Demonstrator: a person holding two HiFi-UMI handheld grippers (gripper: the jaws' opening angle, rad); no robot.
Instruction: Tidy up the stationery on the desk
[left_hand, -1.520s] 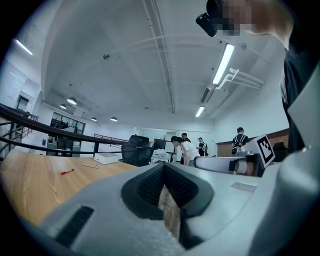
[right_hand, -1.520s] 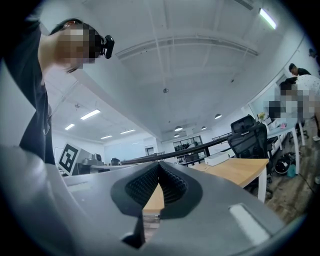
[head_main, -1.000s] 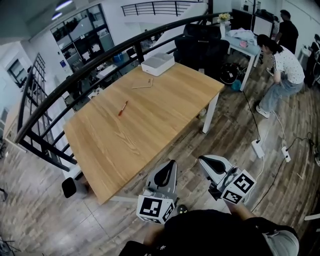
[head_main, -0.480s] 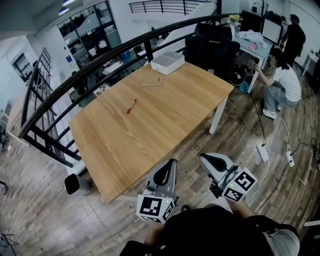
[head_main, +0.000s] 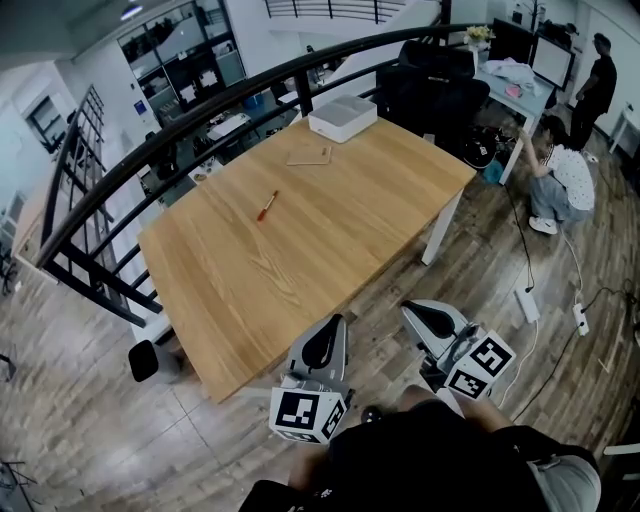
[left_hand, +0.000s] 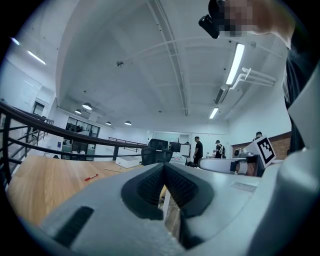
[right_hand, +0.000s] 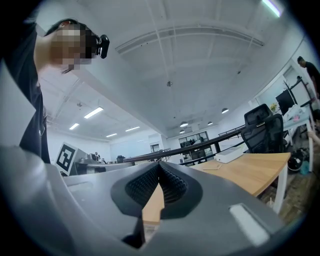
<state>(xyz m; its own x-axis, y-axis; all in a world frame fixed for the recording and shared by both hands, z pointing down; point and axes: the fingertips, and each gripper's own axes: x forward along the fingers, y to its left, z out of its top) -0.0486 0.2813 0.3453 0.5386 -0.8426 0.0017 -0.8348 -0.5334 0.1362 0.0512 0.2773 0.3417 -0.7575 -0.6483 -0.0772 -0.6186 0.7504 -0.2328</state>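
A red pen (head_main: 267, 205) lies on the wooden desk (head_main: 330, 240), left of its middle. A flat tan pad (head_main: 309, 156) and a white box (head_main: 343, 117) lie near the desk's far edge. My left gripper (head_main: 333, 323) hangs shut and empty over the floor, just short of the desk's near edge. My right gripper (head_main: 410, 312) is beside it, also shut with nothing between its fingers. In the left gripper view the left gripper (left_hand: 163, 165) points level toward the desk (left_hand: 45, 175), with the red pen (left_hand: 91, 177) ahead on the left. The right gripper view shows the right gripper (right_hand: 159, 163), the desk (right_hand: 250, 172) and the white box (right_hand: 231, 156).
A black railing (head_main: 200, 110) runs behind the desk. Black office chairs (head_main: 430, 75) stand at its far right corner. A person (head_main: 560, 180) crouches on the floor at the right, another stands by a second desk (head_main: 510, 80). A power strip (head_main: 525, 303) and cables lie on the floor.
Both grippers have come a little closer to the desk's near edge, still side by side and shut. The person at the right has sunk into a crouch.
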